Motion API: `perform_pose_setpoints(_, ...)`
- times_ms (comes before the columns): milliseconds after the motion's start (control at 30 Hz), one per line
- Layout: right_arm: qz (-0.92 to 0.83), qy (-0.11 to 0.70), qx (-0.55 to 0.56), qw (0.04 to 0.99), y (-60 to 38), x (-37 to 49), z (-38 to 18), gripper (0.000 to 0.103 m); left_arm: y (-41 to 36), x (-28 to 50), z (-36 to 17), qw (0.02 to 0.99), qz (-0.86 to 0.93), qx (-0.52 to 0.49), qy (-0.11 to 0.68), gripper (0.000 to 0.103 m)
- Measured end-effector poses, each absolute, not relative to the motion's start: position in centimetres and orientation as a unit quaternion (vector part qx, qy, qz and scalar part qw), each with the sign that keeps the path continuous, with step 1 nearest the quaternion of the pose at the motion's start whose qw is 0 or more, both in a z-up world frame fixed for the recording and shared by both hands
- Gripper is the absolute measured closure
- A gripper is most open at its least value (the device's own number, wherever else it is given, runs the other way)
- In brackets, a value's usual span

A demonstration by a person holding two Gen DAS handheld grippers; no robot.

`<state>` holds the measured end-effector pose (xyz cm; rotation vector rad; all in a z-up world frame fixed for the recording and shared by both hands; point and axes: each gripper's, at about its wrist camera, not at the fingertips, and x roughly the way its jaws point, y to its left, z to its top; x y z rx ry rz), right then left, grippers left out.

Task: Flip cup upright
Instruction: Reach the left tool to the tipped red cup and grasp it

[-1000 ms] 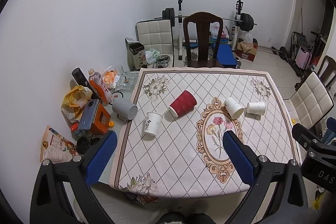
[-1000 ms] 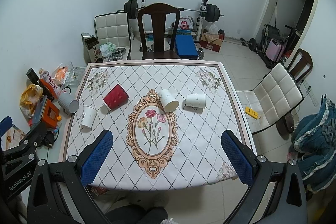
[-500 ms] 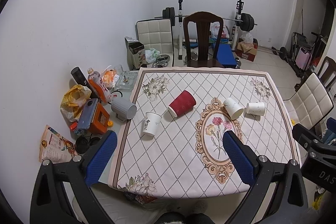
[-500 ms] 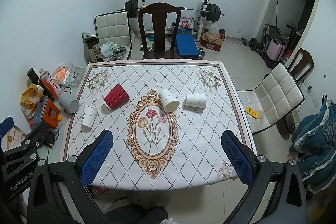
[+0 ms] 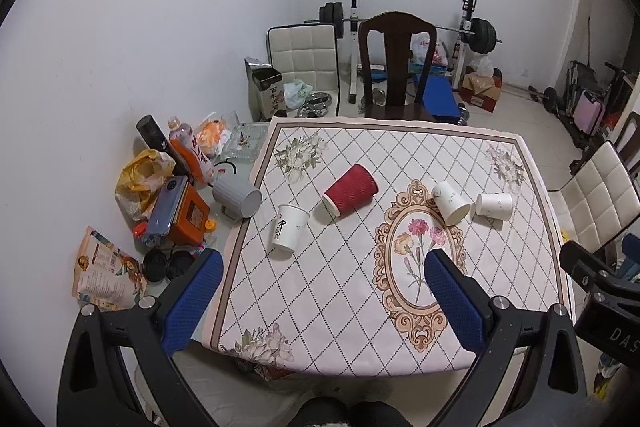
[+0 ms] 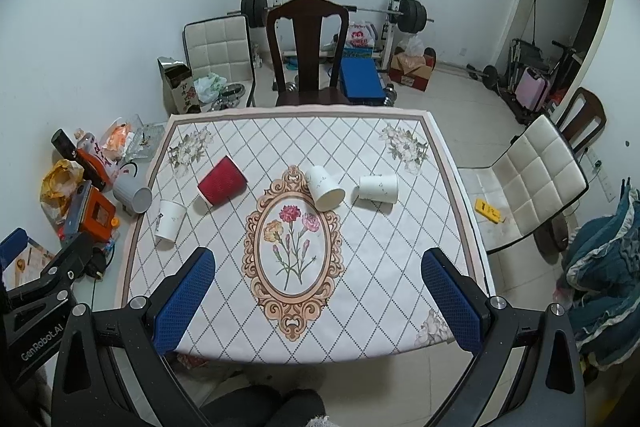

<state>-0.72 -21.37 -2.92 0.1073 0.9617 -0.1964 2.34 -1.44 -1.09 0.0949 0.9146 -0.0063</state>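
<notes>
Several cups lie on a table with a diamond-pattern cloth. A red ribbed cup lies on its side at the left middle. A white cup with black writing rests tilted at the left. Two white cups lie on their sides at the right: one at the top of the flower medallion, one beyond it. My left gripper and right gripper are both open and empty, held high over the table's near edge.
A grey mug lies on its side just off the cloth's left edge, beside bags, a bottle and an orange box. A dark wooden chair stands at the far side, a white padded chair at the right. Weights stand behind.
Both views have barely shifted; the cups lie where they were and both grippers stay open.
</notes>
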Motion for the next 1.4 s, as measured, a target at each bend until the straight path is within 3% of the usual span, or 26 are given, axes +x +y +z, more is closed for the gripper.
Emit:
perform_pose_setpoints(233,-0.083,0.519,0.055,0.849,-23.1,2.9,-8.8,0.000,-1.2,5.9,-6.8,0.878,0.028,0.046,0.477,0.000)
perform_pose_setpoints(767,-0.098,0.671,0.067,0.732,-23.7,14.7,-30.2,0.000,-1.7,19.3,-21.9,0.795,0.010,0.131,0.592,0.000)
perform_pose_setpoints(1333,-0.138,0.712,0.093,0.682,-24.3,23.6,-37.2,0.000,-7.7,32.2,-30.1,0.738,-0.128,0.307,0.587,0.002)
perform_pose_setpoints(1400,-0.143,0.715,0.097,0.678,-24.6,24.3,-37.6,0.000,-8.3,32.7,-31.0,0.728,-0.147,0.317,0.590,0.006)
